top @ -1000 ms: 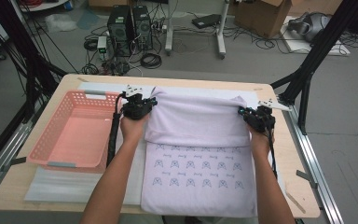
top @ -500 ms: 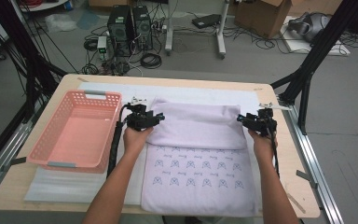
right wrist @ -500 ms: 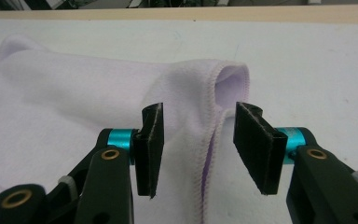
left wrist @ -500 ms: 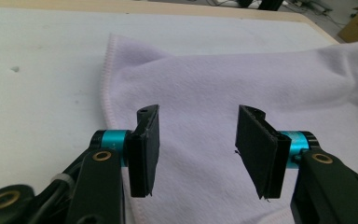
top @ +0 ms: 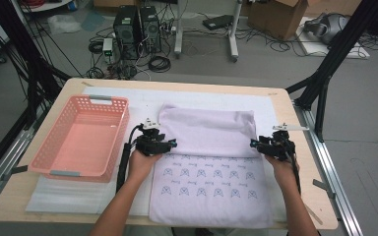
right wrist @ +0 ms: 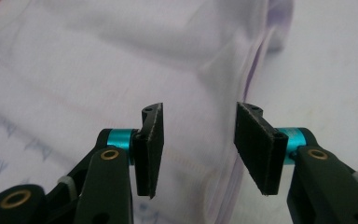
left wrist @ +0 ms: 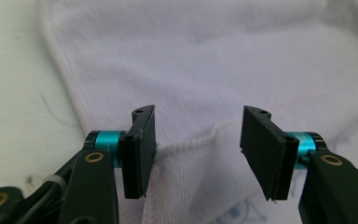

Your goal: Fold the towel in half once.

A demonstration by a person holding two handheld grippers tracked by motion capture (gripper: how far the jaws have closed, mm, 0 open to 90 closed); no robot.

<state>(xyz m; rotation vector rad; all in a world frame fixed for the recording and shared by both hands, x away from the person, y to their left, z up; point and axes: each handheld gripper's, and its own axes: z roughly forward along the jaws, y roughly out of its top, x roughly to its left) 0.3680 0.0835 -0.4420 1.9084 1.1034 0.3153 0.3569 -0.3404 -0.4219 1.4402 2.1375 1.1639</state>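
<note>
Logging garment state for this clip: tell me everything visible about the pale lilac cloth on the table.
The pale lilac knit cloth lies flat on the white mat, right of the pink plastic basket. Its far part is folded toward the person, showing a plain side over a near part printed with rows of small blue motifs. The edges are hemmed. The left gripper and right gripper, both open, sit at the two ends of the fold edge.

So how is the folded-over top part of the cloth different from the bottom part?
The folded-over top part of the cloth is plain pale lilac, while the bottom part carries rows of small blue prints. The top part lies farther from the person on the table; the bottom part reaches the near edge. The top part also looks shorter front to back. Both lie flat, and the open left gripper and right gripper sit where they meet.
</note>
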